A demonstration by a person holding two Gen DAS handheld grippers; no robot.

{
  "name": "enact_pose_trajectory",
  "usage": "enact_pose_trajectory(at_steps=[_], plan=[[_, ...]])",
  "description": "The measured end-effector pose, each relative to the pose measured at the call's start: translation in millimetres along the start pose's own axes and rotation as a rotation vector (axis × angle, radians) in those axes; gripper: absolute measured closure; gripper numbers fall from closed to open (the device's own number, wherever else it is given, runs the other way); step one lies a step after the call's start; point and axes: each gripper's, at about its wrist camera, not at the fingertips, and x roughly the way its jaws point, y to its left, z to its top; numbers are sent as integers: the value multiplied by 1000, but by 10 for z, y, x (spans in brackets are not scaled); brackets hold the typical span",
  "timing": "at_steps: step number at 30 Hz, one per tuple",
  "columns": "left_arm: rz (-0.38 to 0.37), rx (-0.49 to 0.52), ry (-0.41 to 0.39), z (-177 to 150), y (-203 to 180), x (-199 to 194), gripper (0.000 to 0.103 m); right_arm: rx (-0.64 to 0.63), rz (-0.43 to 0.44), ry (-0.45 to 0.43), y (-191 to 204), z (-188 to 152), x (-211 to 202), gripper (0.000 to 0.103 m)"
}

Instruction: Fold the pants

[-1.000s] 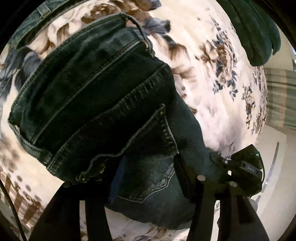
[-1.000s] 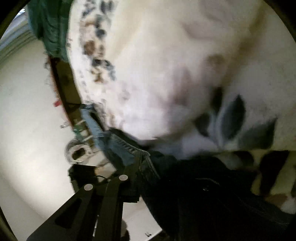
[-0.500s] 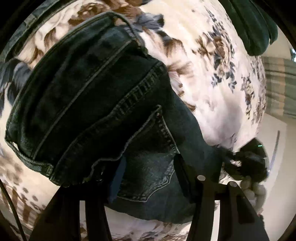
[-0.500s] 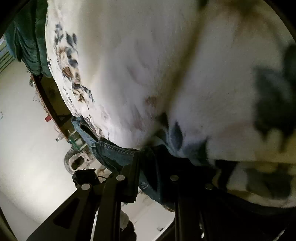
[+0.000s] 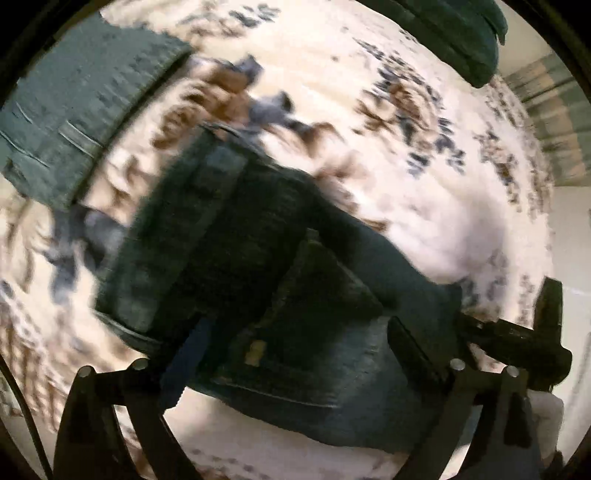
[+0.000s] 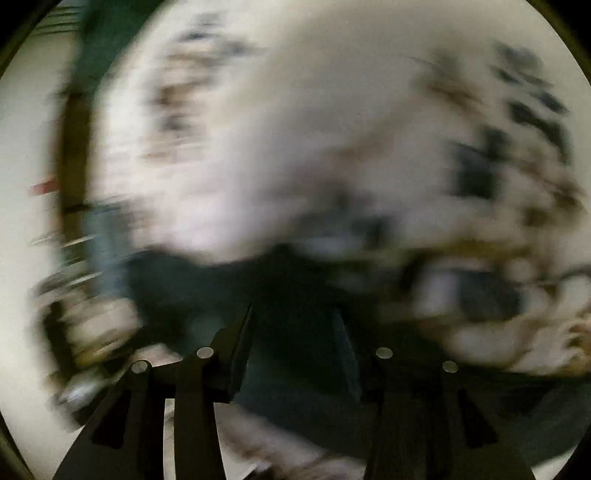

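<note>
Folded jeans on floral blanket, both claws over the bundle; views blurred.

Dark jeans [image 5: 280, 280] lie bundled mid-blanket [image 5: 424, 155], pocket side up. Left gripper [image 5: 295, 354] spread wide, fingers straddling the near edge of the denim, gripping nothing that I can see. Right gripper [image 6: 291, 350] also parted, dark denim [image 6: 295, 288] between and under its fingers; too smeared to tell contact. Risk, as I judge it: a hasty closing bite could catch only the top layer and drag the fold open, or snag plush blanket with the denim. Second, lighter jeans [image 5: 81, 110] lie well apart at upper left; green cloth [image 5: 454, 33] at the far edge. Right gripper's body [image 5: 517, 339] crowds the bundle's right end, so the 2 tools could collide.
</note>
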Motion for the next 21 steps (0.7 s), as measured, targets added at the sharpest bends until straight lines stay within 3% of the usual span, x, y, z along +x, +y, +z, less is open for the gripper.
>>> enact_pose_trajectory(at_steps=[1, 3, 5, 7, 8, 9, 12, 17, 19, 21], plan=[[10, 2, -19, 9, 32, -32, 5, 52, 5, -22, -81, -23, 27, 79], [21, -3, -65, 31, 131, -140, 5, 134, 62, -81, -126, -139, -70, 78], [33, -16, -96, 32, 223, -227, 5, 146, 122, -149, -74, -326, -256, 72], [43, -58, -106, 4, 367, -281, 5, 160, 177, -215, -47, -617, -442, 50], [40, -88, -102, -26, 442, -285, 5, 170, 187, -246, -70, -781, -517, 45], [27, -143, -81, -72, 555, -269, 5, 194, 173, -276, -116, -988, -584, 39], [-29, -283, -12, -235, 777, -175, 5, 365, 125, -302, -421, -1611, -666, 39], [-112, -397, 92, -395, 907, 182, 5, 705, 201, -251, -1246, -2422, -364, 39], [-134, -407, 94, -402, 886, 289, 18, 806, 259, -274, -1456, -2591, -201, 39], [-151, -379, 64, -373, 826, 317, 50, 860, 313, -326, -1614, -2623, -110, 40]])
